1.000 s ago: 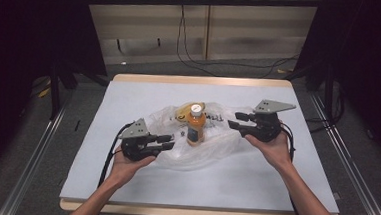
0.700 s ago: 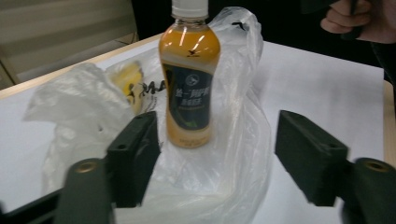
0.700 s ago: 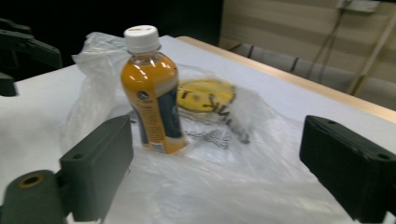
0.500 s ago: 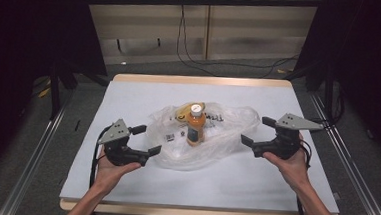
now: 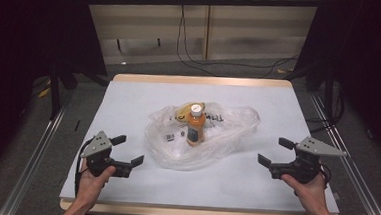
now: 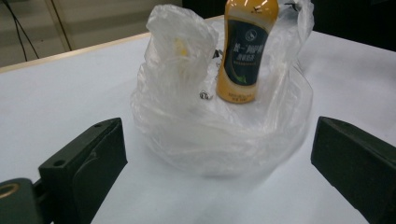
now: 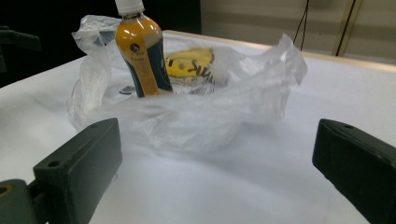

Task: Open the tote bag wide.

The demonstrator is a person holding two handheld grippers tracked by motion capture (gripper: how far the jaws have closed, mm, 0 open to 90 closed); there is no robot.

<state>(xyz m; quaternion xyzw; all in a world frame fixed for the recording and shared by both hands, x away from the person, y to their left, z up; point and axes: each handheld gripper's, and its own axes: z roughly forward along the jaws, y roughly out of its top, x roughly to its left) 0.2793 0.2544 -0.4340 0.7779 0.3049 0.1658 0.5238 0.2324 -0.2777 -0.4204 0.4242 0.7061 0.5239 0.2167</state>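
An orange drink bottle [image 5: 196, 126] with a white cap and dark label stood upright on a crumpled clear plastic bag [image 5: 227, 132] near the middle of the white table [image 5: 129, 98]; something yellow lay in the bag behind the bottle.

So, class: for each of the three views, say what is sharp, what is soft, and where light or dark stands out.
High view: the white table is bright, its surroundings near black. Left gripper view: the bottle label is fairly sharp, the near jaws soft. Right gripper view: the plastic bag looks hazy, the jaws blurred.
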